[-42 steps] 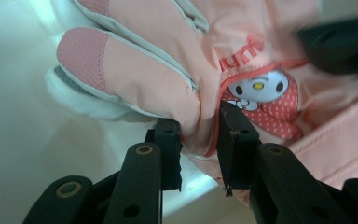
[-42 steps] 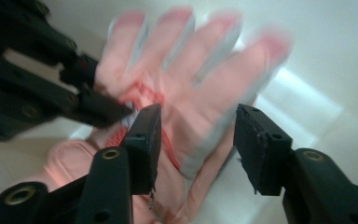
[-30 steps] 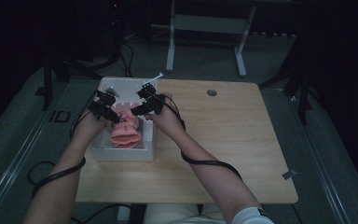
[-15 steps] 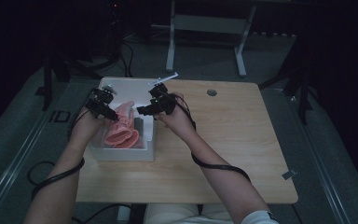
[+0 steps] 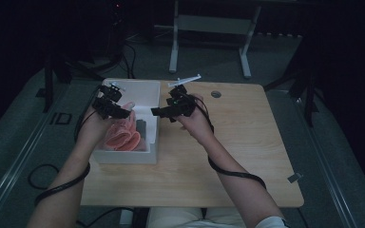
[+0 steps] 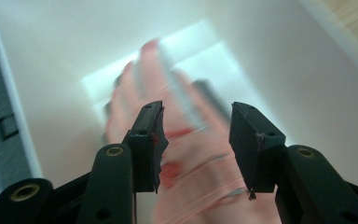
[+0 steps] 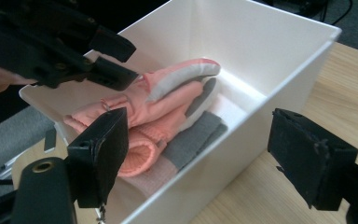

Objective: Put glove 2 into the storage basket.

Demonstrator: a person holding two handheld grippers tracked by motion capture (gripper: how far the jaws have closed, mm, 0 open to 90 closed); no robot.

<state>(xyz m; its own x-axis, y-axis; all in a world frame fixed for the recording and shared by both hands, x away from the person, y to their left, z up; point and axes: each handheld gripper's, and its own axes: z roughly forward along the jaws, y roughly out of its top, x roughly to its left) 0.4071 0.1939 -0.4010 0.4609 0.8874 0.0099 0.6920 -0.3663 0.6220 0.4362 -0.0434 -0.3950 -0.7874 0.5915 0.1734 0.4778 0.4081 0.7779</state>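
A white box [image 5: 142, 86] stands on the left part of the wooden table [image 5: 228, 142]. In it lie pink and grey gloves [image 5: 121, 137], piled together. My left gripper [image 5: 122, 115] hovers over the box's left side. Its jaws stand apart above the blurred gloves [image 6: 191, 142], not pressing on them; the left gripper [image 6: 198, 109] is open. My right gripper [image 5: 159, 113] hangs at the box's right wall and points at it. Its jaws have just been opening, with nothing between them. Past the right gripper [image 7: 198, 117] I see the gloves [image 7: 168, 102], the box [image 7: 261, 42] and the left gripper [image 7: 116, 60].
A round cable hole [image 5: 216, 94] sits in the tabletop at the back. The table's right half is bare wood. A metal stand [image 5: 209, 23] rises behind the table on the dark floor. Cables trail from both forearms.
The right gripper has drawn back to the right, out of the box, and its jaws have widened. The left gripper has risen a little. The gloves have settled lower in the box.
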